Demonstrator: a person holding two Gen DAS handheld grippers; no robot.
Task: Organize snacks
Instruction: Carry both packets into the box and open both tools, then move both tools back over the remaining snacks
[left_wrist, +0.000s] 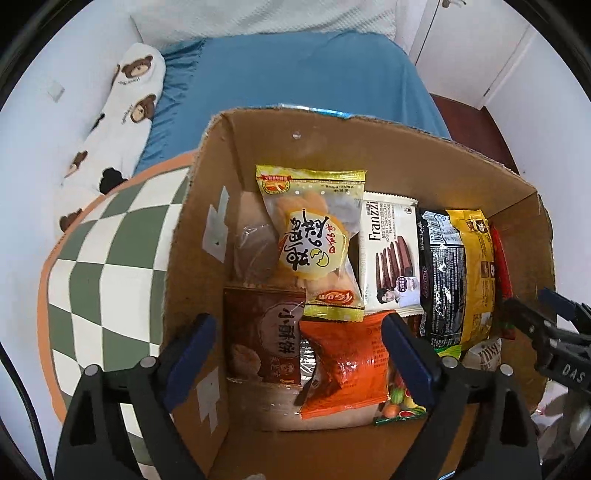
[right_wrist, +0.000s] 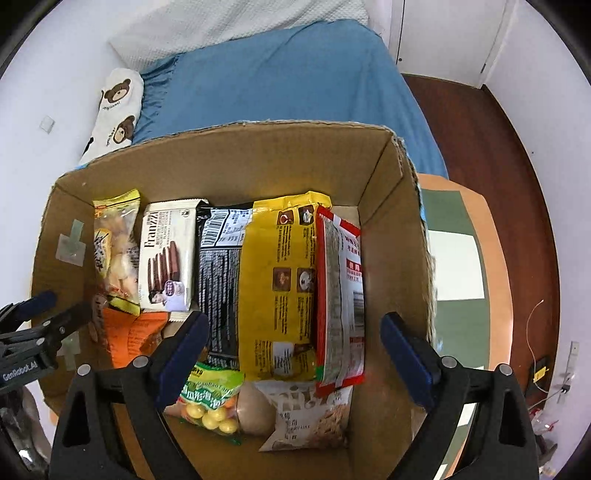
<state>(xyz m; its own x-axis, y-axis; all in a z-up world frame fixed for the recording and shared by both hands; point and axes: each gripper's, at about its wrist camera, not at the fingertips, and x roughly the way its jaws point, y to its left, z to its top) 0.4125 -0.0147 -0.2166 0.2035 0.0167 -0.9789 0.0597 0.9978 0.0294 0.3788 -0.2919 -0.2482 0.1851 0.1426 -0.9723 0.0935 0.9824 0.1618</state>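
An open cardboard box (left_wrist: 325, 140) (right_wrist: 391, 229) holds several snack packets. In the left wrist view: a yellow egg-cake bag (left_wrist: 314, 240), a white Franzzi wafer pack (left_wrist: 391, 254), a brown pastry pack (left_wrist: 264, 332) and an orange packet (left_wrist: 347, 362). In the right wrist view: a black packet (right_wrist: 219, 280), a yellow packet (right_wrist: 277, 288), a red-edged noodle packet (right_wrist: 341, 295), a green candy bag (right_wrist: 210, 398) and a white nut bag (right_wrist: 310, 417). My left gripper (left_wrist: 299, 354) is open and empty above the box's left part. My right gripper (right_wrist: 295, 354) is open and empty above its right part.
The box stands on a green-and-white checkered table (left_wrist: 103, 258) with an orange rim (right_wrist: 491, 236). Behind it is a bed with a blue sheet (left_wrist: 295, 74) and a bear-print pillow (left_wrist: 122, 118). Dark wood floor (right_wrist: 480, 140) lies to the right.
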